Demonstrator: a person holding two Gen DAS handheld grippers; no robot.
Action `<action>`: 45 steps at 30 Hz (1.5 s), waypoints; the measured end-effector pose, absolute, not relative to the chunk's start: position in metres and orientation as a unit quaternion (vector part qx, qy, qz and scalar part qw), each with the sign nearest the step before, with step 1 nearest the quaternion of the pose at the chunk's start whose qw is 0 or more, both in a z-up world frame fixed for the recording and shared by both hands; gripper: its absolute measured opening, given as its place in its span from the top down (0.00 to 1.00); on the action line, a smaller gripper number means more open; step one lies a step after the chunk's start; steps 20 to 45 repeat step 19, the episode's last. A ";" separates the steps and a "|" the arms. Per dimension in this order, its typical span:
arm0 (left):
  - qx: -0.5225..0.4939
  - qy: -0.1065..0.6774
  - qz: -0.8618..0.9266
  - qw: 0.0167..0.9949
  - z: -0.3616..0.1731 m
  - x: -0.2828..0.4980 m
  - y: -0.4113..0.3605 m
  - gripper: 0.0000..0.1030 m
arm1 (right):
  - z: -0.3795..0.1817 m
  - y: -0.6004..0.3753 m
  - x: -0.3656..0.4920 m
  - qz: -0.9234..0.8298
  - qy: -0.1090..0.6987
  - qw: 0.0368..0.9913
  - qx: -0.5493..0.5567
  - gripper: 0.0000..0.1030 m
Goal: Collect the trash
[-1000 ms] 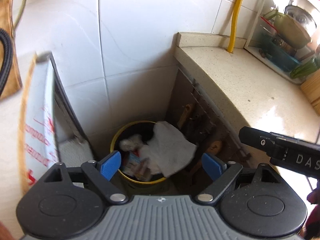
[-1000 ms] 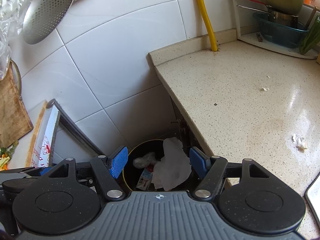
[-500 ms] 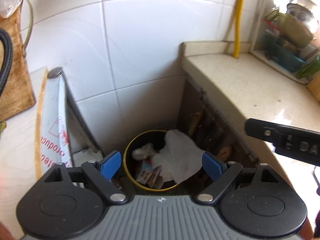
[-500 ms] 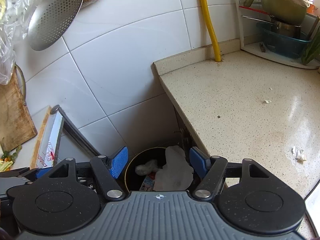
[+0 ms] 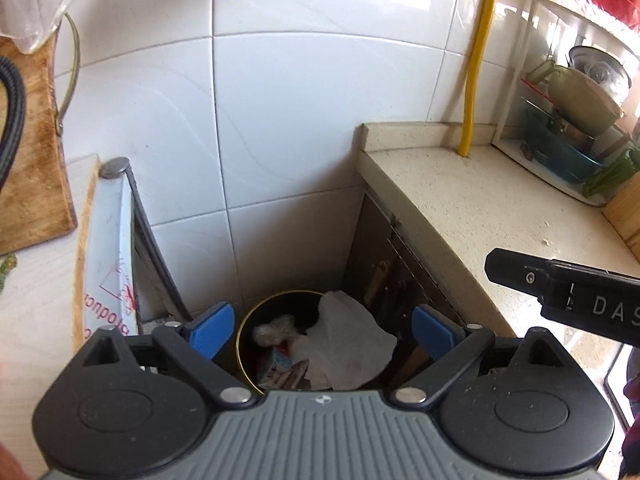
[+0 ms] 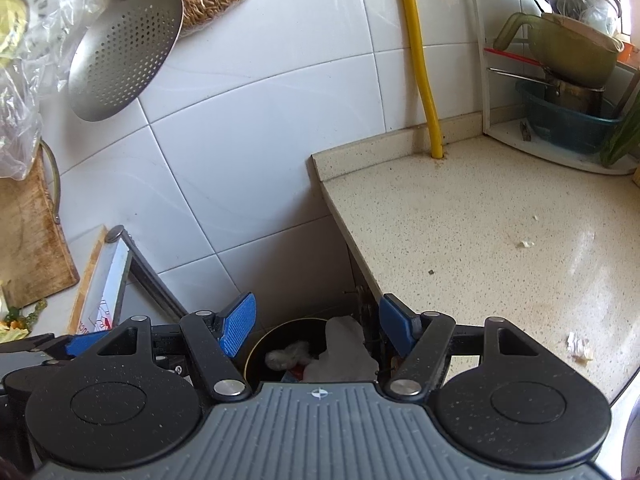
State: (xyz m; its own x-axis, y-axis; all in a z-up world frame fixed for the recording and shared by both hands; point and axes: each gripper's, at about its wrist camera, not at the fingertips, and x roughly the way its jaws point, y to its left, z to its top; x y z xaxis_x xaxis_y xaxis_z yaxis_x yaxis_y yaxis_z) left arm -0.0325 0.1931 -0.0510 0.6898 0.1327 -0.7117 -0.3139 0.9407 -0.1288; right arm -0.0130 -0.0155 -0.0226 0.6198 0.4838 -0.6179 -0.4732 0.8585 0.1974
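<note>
A black bin with a yellow rim (image 5: 246,320) stands on the floor between the tiled wall and the counter; it also shows in the right wrist view (image 6: 260,344). It holds a white tissue (image 5: 344,336) (image 6: 340,344) and other wrappers. My left gripper (image 5: 322,332) is open and empty, high above the bin. My right gripper (image 6: 316,326) is open and empty, also above the bin; its body shows in the left wrist view (image 5: 560,292). Small paper scraps (image 6: 578,346) (image 6: 526,244) lie on the speckled counter (image 6: 480,240).
A yellow pipe (image 6: 420,60) runs down the wall to the counter. A corner rack with pots and a teal basket (image 6: 572,120) stands at the back right. A perforated ladle (image 6: 124,52) hangs on the wall. A wooden board (image 6: 28,240) lies at the left.
Both grippers have risen and pulled back from the bin, which now looks smaller and lower in both views. More of the wall and the ladle have come into view.
</note>
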 end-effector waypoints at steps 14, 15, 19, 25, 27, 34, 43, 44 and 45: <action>-0.117 0.367 0.140 0.912 -0.054 -0.034 0.193 0.07 | -0.025 -0.008 -0.011 0.276 0.352 0.895 0.004 0.26; -0.116 0.366 0.142 0.913 -0.054 -0.034 0.193 0.07 | -0.025 -0.008 -0.012 0.274 0.352 0.895 0.005 0.26; -0.129 0.383 0.134 0.905 -0.058 -0.030 0.195 0.07 | -0.026 -0.011 -0.012 0.270 0.355 0.895 0.008 0.26; -0.129 0.383 0.134 0.905 -0.058 -0.030 0.195 0.07 | -0.026 -0.011 -0.012 0.270 0.355 0.895 0.008 0.26; -0.129 0.383 0.134 0.905 -0.058 -0.030 0.195 0.07 | -0.026 -0.011 -0.012 0.270 0.355 0.895 0.008 0.26; -0.129 0.383 0.134 0.905 -0.058 -0.030 0.195 0.07 | -0.026 -0.011 -0.012 0.270 0.355 0.895 0.008 0.26; -0.129 0.383 0.134 0.905 -0.058 -0.030 0.195 0.07 | -0.026 -0.011 -0.012 0.270 0.355 0.895 0.008 0.26; -0.129 0.383 0.134 0.905 -0.058 -0.030 0.195 0.07 | -0.026 -0.011 -0.012 0.270 0.355 0.895 0.008 0.26; -0.129 0.383 0.134 0.905 -0.058 -0.030 0.195 0.07 | -0.026 -0.011 -0.012 0.270 0.355 0.895 0.008 0.26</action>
